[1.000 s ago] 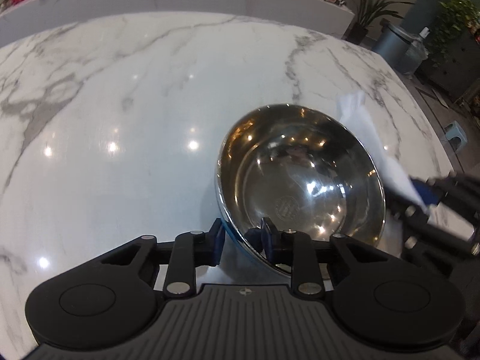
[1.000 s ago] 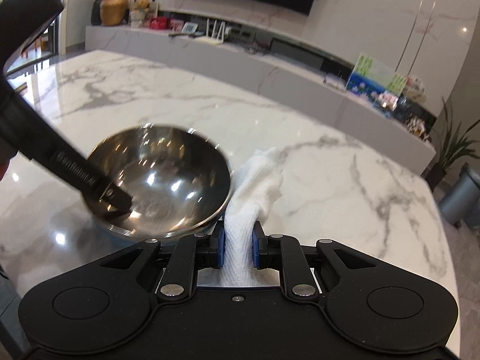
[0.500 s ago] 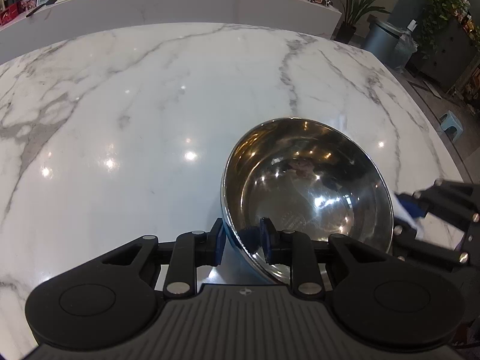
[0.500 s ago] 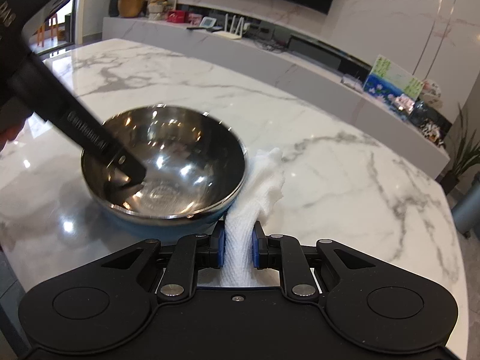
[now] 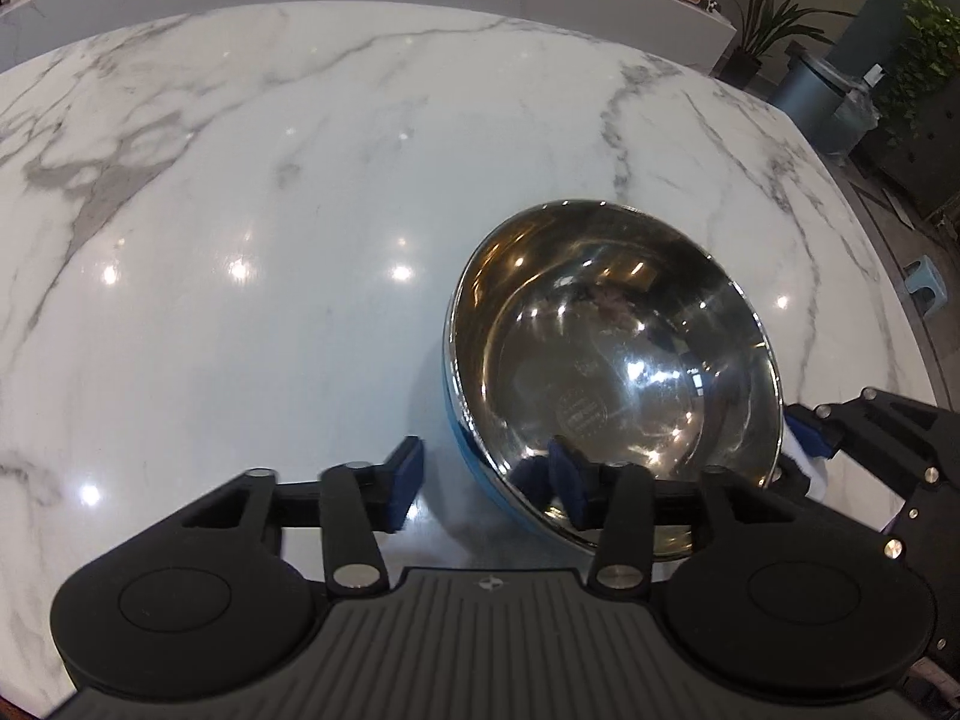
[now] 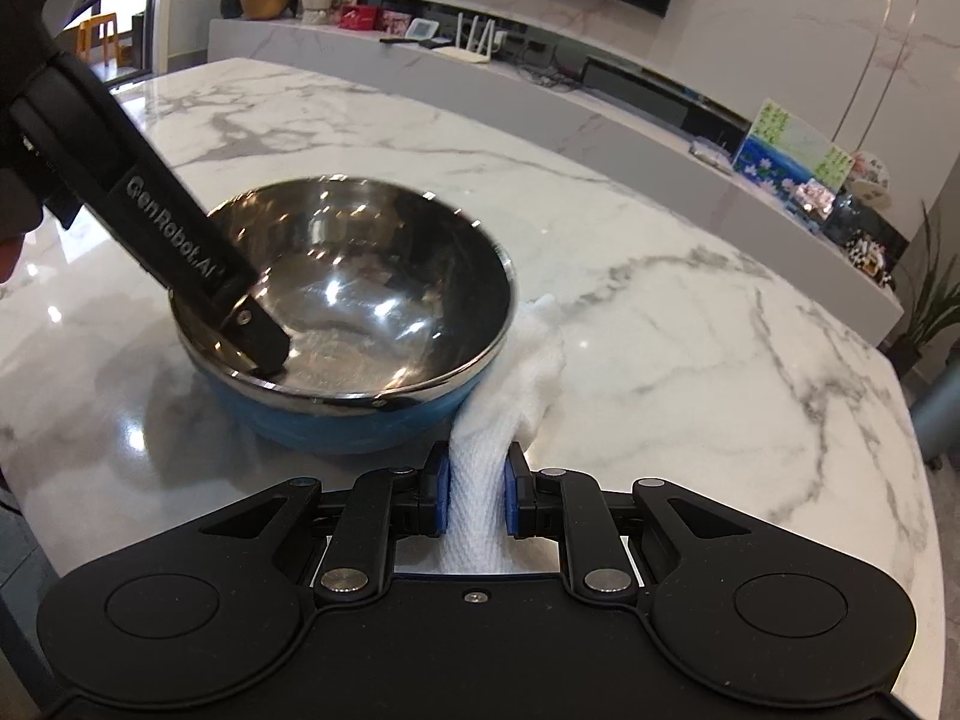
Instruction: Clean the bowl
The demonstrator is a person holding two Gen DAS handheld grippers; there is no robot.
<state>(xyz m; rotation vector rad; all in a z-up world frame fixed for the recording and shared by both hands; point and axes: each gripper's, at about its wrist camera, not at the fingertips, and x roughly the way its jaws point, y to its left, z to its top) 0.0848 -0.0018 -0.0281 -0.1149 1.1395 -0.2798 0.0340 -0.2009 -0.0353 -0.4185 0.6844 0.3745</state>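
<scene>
Jaws astride bowl [image 5: 612,354] rim, mouth up

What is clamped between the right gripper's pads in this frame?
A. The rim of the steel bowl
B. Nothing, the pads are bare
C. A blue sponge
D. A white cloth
D. In the right wrist view the right gripper has its blue pads pressed on both sides of a white cloth, which runs forward onto the table beside the bowl.

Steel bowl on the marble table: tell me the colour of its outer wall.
Blue, beneath a shiny steel rim and interior on the steel bowl. The right wrist view shows it best.
</scene>
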